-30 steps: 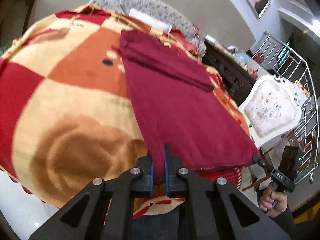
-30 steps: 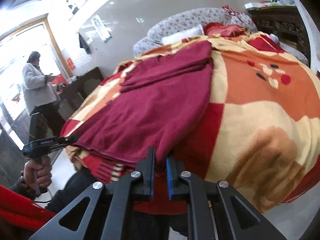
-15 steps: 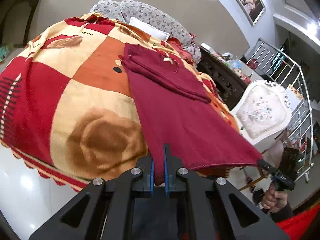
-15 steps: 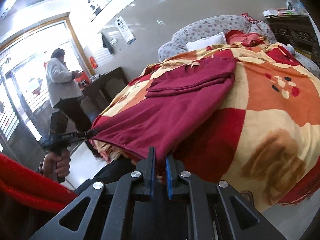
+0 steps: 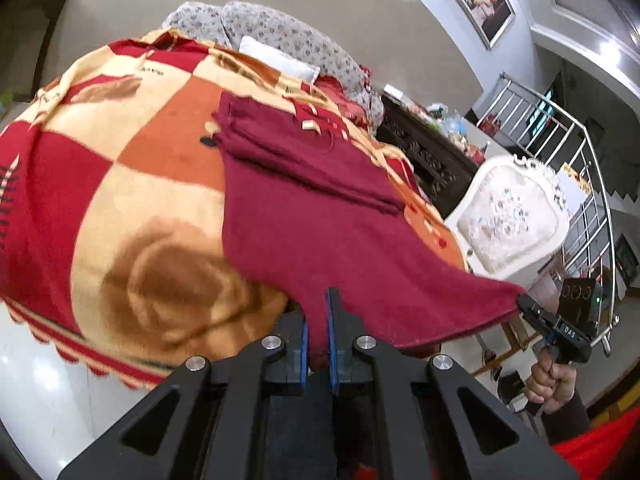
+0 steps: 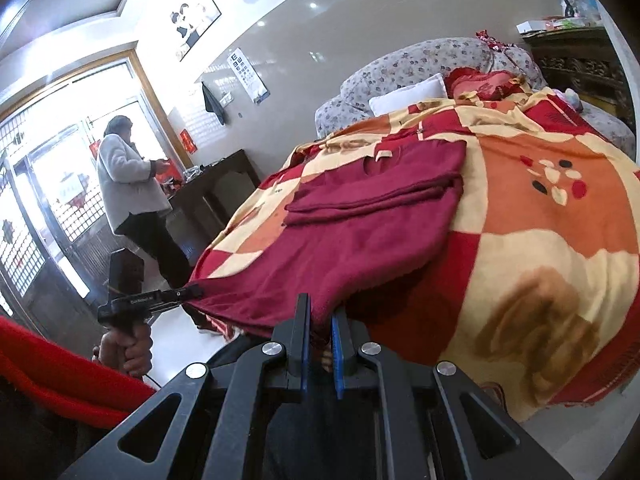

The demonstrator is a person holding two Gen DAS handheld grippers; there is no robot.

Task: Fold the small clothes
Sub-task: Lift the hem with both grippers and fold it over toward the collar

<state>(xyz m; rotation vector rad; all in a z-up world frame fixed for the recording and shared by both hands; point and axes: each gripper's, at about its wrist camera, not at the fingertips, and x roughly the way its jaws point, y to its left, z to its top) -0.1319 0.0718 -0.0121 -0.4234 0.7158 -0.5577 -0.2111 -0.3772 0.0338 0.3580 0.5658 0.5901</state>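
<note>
Garment [image 5: 304, 216]: spread on the blanket [image 5: 120, 208], far part folded, near edge lifted off it.
Left gripper [image 5: 317, 320]: at the near left corner of the garment, clamped on it.
Right gripper [image 6: 320, 320]: at the near right corner, likewise clamped.
Pillow [image 6: 408, 94]: beyond the blanket's far end, against the sofa [image 6: 420, 60].
Chair [image 5: 512, 220]: right of the blanket.
Bystander [image 6: 128, 188]: far left, beside a cabinet [image 6: 216, 184].

Bed [image 5: 56, 332] under a checked red, orange and cream blanket [image 5: 120, 184], dark red garment [image 5: 304, 208] spread across it, far end folded
</note>
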